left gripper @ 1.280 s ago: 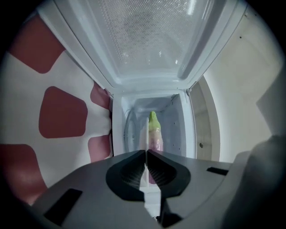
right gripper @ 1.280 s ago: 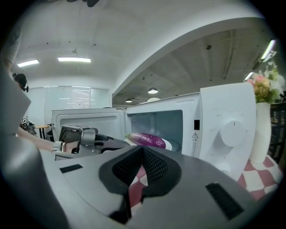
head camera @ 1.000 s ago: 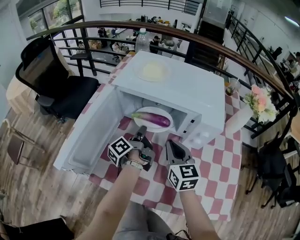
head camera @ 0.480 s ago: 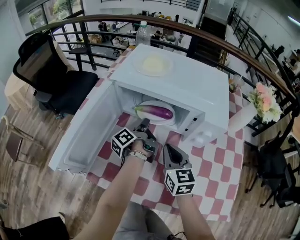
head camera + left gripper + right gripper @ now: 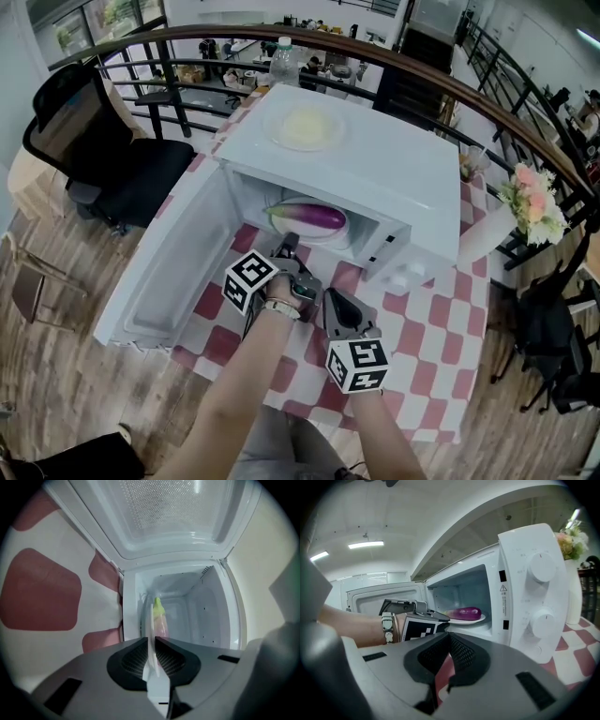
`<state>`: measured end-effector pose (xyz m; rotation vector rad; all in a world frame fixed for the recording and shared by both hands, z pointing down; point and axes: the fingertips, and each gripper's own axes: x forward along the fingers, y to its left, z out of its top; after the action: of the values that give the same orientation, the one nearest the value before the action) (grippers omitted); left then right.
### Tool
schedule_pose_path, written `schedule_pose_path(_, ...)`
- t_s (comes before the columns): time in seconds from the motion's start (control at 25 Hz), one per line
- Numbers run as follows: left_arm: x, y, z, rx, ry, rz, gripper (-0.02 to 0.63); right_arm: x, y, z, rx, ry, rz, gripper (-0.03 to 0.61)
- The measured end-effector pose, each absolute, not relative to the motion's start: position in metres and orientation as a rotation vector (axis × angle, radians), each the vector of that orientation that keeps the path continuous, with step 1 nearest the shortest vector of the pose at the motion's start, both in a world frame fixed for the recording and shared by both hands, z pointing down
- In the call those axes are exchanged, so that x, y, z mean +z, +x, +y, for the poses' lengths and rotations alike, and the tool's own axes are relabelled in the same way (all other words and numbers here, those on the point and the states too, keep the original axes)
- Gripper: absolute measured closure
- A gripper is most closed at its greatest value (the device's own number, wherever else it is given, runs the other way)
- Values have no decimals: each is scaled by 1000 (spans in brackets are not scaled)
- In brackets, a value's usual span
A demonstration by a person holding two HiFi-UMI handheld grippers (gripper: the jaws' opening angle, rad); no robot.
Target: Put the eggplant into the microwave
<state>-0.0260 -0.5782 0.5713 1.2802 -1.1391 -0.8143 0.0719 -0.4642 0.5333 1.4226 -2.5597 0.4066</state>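
This looks like an open-plan office on an upper level. A dark curved railing (image 5: pixel 394 70) closes the area, and behind it, lower down, there are desks (image 5: pixel 234 67) with equipment. A black office chair (image 5: pixel 94 150) stands on the wooden floor (image 5: pixel 56 309). Long ceiling lights (image 5: pixel 365 544) hang above. A white microwave (image 5: pixel 375 159) on the checked tabletop (image 5: pixel 422 347) gives this corner a pantry look.

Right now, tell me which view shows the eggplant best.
Head view: the eggplant lies full length on its plate inside the microwave. The right gripper view shows it small, side-on. The left gripper view shows only its stem end beside the edge-on plate.
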Motion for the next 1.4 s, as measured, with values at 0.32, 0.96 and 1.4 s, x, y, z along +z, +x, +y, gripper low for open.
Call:
schedule_pose_path(0.32,588,-13,-572,-715,1263,-1118,411,536,76,-469,431,1449,-2549,554)
schedule_pose_path(0.96,605,-16,-602,-728,1165,-1135,367,542,80,-487,467,1484,-2520,554)
schedule_pose_path(1.4,610,-14,-621,-700,1117,-1132,325,533,81,-502,454,1509,-2499,554)
